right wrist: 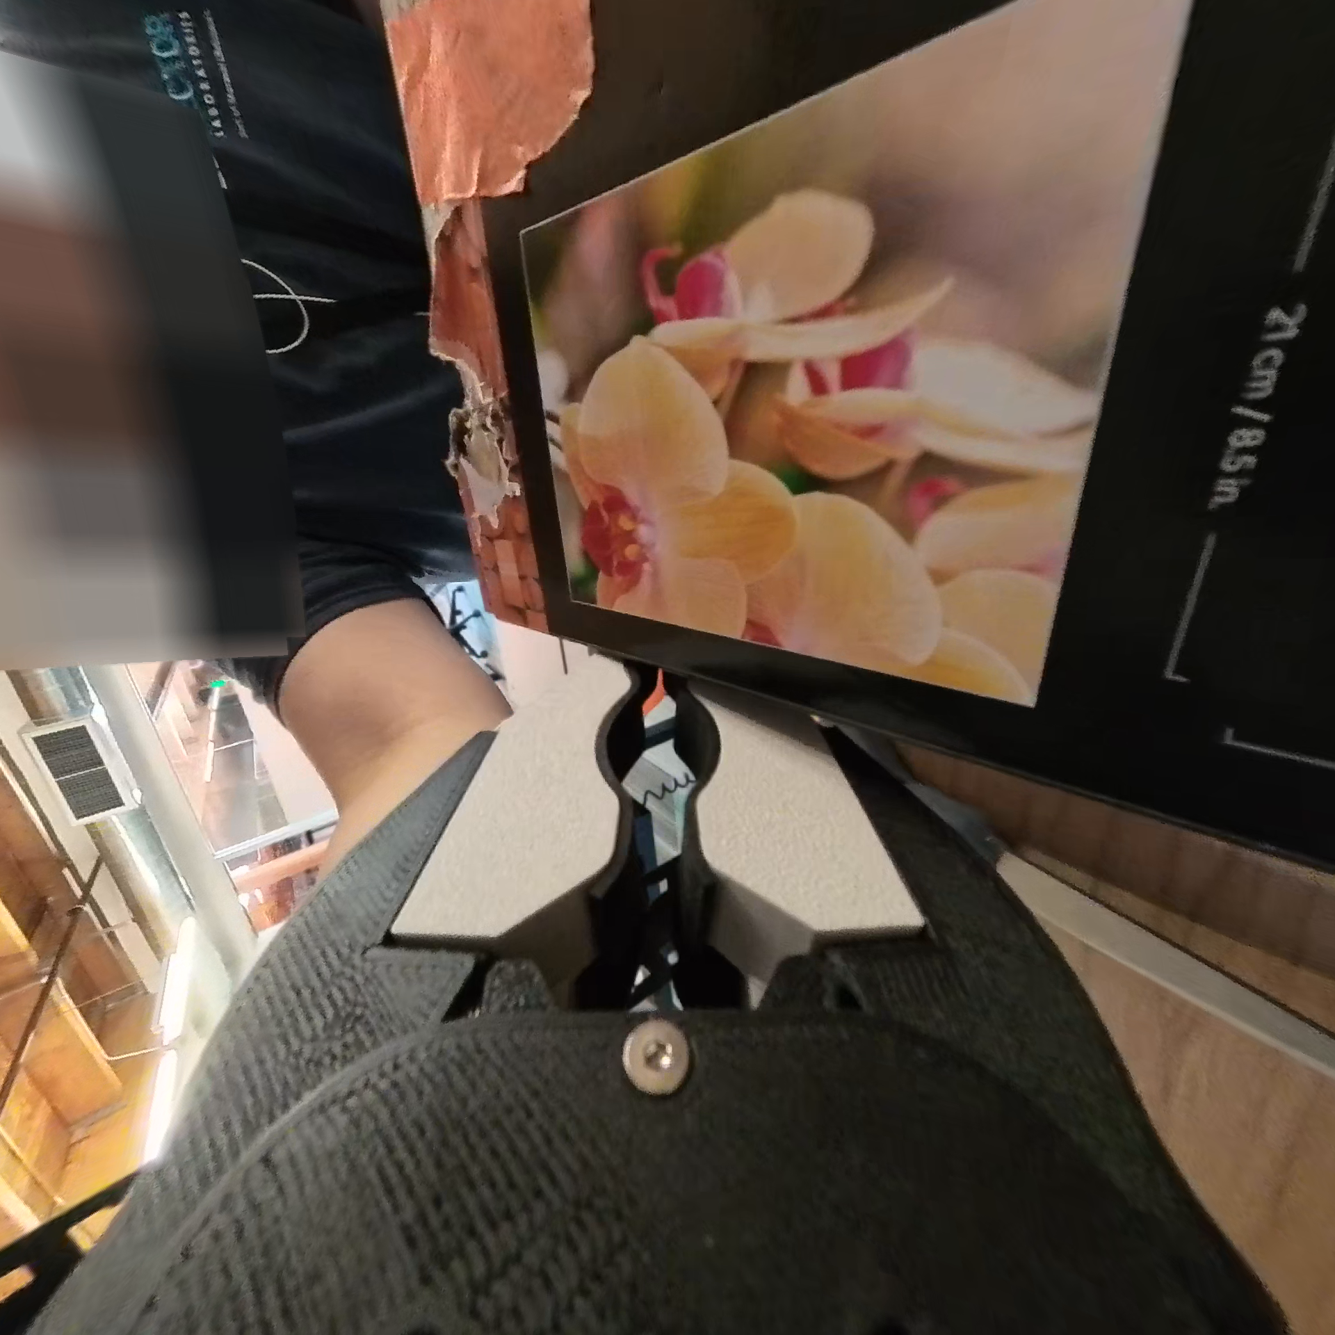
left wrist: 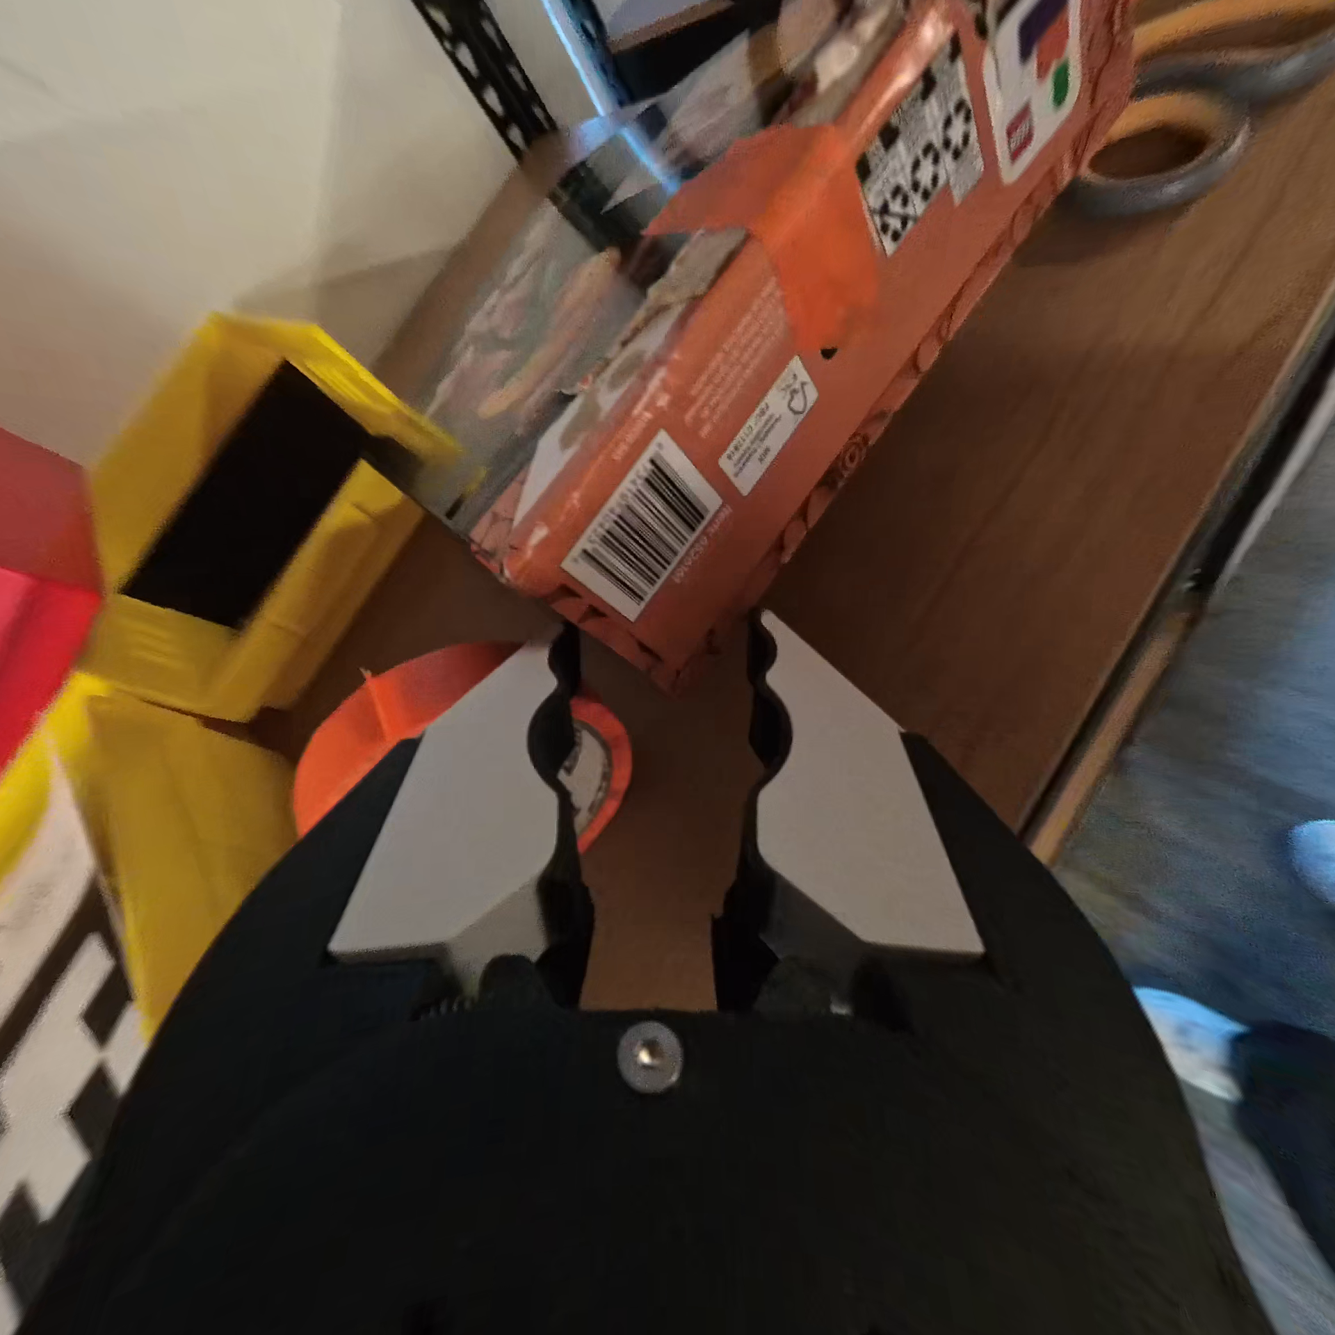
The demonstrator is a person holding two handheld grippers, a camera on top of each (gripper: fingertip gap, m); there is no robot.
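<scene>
Orange cardboard box [left wrist: 722, 404], light and stiff by its look, is pinched at its near corner by the left gripper [left wrist: 661, 636], beside a tape roll [left wrist: 404, 729]. The right gripper [right wrist: 659, 675] clamps the black flower-picture box [right wrist: 831, 448] at its near edge.

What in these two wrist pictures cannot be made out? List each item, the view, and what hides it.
- Left wrist view: orange tape roll, partly behind the left gripper.
- Left wrist view: yellow bin, motion-blurred; dark inside unreadable.
- Left wrist view: grey-and-orange object, cut by the top edge and the orange box.
- Right wrist view: black box with flower picture, cut by the right edge; its contact with the right gripper is unclear.
</scene>
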